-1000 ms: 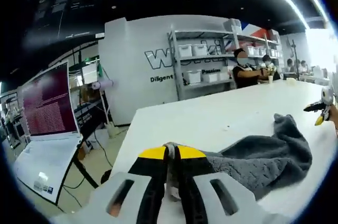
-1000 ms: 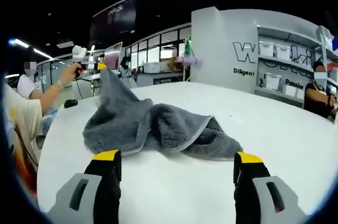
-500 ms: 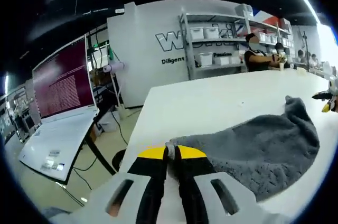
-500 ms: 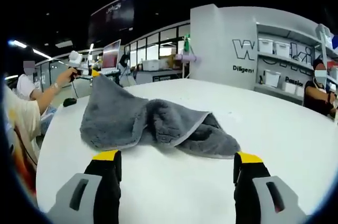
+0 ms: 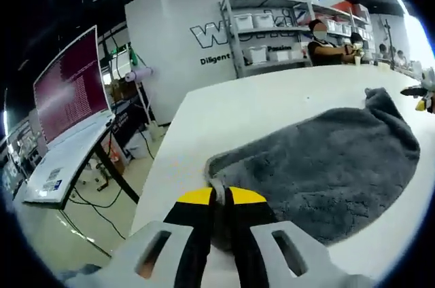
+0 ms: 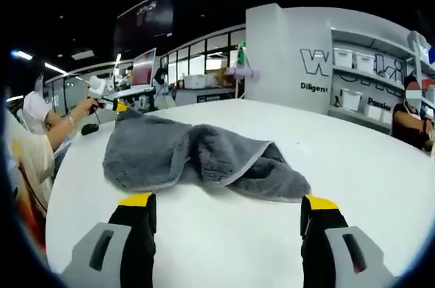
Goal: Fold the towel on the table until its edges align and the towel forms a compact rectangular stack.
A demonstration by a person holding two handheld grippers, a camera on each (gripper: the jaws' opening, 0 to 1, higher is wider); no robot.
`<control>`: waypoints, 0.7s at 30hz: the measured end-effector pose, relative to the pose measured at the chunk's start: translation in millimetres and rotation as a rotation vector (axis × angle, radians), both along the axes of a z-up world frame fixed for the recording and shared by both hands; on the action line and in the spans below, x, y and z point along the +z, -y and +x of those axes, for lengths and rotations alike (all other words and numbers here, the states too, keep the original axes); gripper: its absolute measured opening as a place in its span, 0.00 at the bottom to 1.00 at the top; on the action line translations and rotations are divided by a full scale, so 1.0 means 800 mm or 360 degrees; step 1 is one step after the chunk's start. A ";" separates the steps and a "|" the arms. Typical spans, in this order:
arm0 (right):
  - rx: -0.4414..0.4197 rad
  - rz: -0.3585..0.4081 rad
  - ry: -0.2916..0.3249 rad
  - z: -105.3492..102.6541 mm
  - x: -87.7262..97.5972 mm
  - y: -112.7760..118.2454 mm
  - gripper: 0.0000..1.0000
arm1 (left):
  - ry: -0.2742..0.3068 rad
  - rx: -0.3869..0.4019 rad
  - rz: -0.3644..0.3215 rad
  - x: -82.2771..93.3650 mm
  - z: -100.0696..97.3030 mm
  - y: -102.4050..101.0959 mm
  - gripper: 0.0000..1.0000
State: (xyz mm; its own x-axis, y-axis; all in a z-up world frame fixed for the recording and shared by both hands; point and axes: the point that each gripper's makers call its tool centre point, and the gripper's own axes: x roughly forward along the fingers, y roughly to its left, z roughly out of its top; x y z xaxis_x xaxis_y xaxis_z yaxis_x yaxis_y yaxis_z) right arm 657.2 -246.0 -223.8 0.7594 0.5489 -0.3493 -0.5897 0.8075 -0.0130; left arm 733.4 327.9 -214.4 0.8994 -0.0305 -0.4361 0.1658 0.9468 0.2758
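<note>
A: What does the left gripper [image 5: 221, 200] hold?
B: Its jaws pinch a corner of the grey terry towel [image 5: 333, 166], which lies on the white table [image 5: 258, 115].
A: And the right gripper [image 6: 228, 208]?
B: Spread wide, holding nothing, short of the towel [image 6: 197, 159].

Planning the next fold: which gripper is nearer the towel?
Left. The left gripper is shut on the towel corner; the right gripper hangs open, short of it.
</note>
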 end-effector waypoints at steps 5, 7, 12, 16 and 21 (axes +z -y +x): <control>0.0012 -0.0012 -0.0018 0.001 -0.006 -0.003 0.89 | 0.0005 0.0021 0.0055 -0.020 -0.002 -0.001 0.07; 0.0013 -0.0018 -0.0028 0.002 -0.009 -0.003 0.89 | 0.0016 0.0038 0.0057 -0.027 -0.003 -0.003 0.09; 0.0012 -0.0028 -0.0045 0.003 -0.013 -0.003 0.88 | 0.0049 0.0064 0.0068 -0.038 -0.003 -0.004 0.12; 0.0024 -0.0032 -0.0068 0.002 -0.020 -0.006 0.88 | 0.0082 0.0057 0.0079 -0.039 0.000 0.001 0.14; 0.0014 -0.0044 -0.0093 0.004 -0.026 -0.004 0.88 | 0.0077 0.0051 0.0102 -0.047 0.005 0.003 0.23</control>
State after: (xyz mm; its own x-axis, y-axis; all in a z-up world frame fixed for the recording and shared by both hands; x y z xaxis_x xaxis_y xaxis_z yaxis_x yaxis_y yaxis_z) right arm 660.3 -243.0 -244.7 0.7323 0.5451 -0.4080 -0.5974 0.8020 -0.0008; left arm 737.8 325.2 -251.6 0.9196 0.0250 -0.3920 0.1208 0.9316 0.3428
